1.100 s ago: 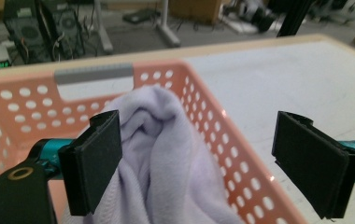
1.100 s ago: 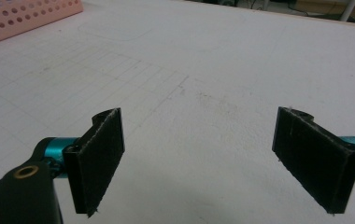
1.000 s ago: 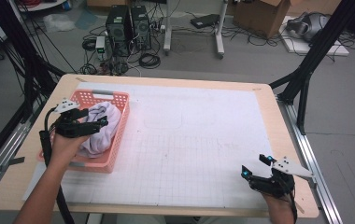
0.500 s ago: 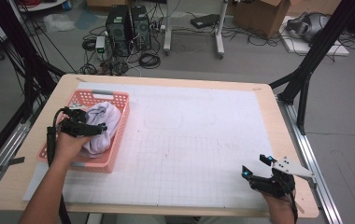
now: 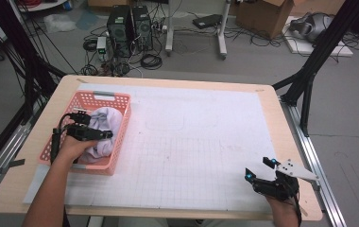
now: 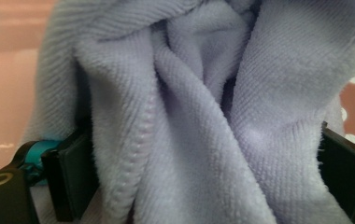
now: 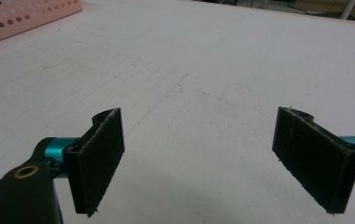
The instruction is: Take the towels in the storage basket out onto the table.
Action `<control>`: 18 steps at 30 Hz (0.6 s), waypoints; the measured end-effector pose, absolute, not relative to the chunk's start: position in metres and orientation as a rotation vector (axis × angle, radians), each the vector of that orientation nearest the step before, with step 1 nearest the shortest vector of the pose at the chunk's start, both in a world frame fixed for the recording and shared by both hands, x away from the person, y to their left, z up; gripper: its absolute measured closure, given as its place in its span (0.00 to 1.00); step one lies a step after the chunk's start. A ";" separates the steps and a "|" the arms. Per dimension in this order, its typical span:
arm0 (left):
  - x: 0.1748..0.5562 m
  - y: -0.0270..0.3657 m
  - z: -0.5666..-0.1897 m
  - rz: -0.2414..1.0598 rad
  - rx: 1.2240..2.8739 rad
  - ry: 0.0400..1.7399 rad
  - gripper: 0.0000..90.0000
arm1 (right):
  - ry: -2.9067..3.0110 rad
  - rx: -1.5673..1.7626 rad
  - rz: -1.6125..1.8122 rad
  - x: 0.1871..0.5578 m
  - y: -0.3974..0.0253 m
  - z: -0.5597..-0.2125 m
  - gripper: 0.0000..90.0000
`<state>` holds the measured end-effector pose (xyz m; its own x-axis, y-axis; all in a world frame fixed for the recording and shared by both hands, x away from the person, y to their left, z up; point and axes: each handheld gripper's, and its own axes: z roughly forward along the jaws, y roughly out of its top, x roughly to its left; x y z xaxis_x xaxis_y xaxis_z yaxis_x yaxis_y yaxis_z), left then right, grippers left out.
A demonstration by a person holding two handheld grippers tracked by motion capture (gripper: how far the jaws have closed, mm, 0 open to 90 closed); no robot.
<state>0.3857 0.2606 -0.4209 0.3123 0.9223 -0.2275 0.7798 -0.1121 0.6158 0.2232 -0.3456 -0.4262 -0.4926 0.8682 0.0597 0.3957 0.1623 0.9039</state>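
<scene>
A pale lilac towel (image 5: 106,121) lies bunched in a pink perforated basket (image 5: 121,105) at the table's left. My left gripper (image 5: 103,135) is down in the basket, pressed into the towel. In the left gripper view the fleecy towel (image 6: 203,107) bulges between the two jaws, which stand wide apart on either side of a thick fold; the left gripper (image 6: 208,182) is open. My right gripper (image 5: 258,171) rests near the front right corner of the table, open with nothing between its fingers (image 7: 213,158).
A white gridded mat (image 5: 201,137) covers most of the wooden table. The basket's corner (image 7: 26,16) appears at the top left of the right gripper view. Computer towers, cables and black frame legs stand on the floor beyond the table.
My left gripper has moved down and toward the near side of the basket, sinking into the towel. The right gripper has stayed still.
</scene>
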 end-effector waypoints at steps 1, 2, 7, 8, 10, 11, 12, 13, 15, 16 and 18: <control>0.386 0.260 -0.422 0.266 1.919 1.510 0.11 | 1.966 1.195 1.297 0.223 -0.345 -0.426 0.17; 0.386 0.260 -0.423 0.251 1.919 1.509 0.11 | 1.962 1.196 1.299 0.223 -0.345 -0.426 0.17; 0.387 0.262 -0.423 0.211 1.910 1.516 0.25 | 1.955 1.199 1.300 0.223 -0.347 -0.426 0.17; 0.387 0.262 -0.422 0.205 1.902 1.513 0.28 | 1.954 1.201 1.300 0.223 -0.348 -0.426 0.17; 0.387 0.263 -0.422 0.200 1.909 1.506 0.34 | 1.952 1.202 1.300 0.222 -0.348 -0.426 0.17; 0.386 0.263 -0.421 0.192 1.904 1.506 0.38 | 1.954 1.199 1.298 0.222 -0.349 -0.425 0.17; 0.386 0.262 -0.420 0.187 1.899 1.512 0.41 | 1.953 1.199 1.298 0.222 -0.349 -0.425 0.17; 0.386 0.263 -0.419 0.186 1.905 1.509 0.46 | 1.952 1.202 1.299 0.221 -0.349 -0.425 0.17; 0.385 0.263 -0.417 0.179 1.898 1.517 0.53 | 1.948 1.204 1.300 0.221 -0.350 -0.425 0.17; 0.385 0.263 -0.417 0.179 1.898 1.517 0.55 | 1.948 1.204 1.300 0.221 -0.350 -0.425 0.17; 0.385 0.264 -0.416 0.175 1.881 1.525 0.59 | 1.948 1.213 1.298 0.221 -0.350 -0.426 0.17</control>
<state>0.3850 0.2641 -0.4156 0.2980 0.9019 -0.3128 0.8073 -0.0632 0.5867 0.2214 -0.3501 -0.4256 -0.4781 0.8757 0.0672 0.3995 0.1488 0.9046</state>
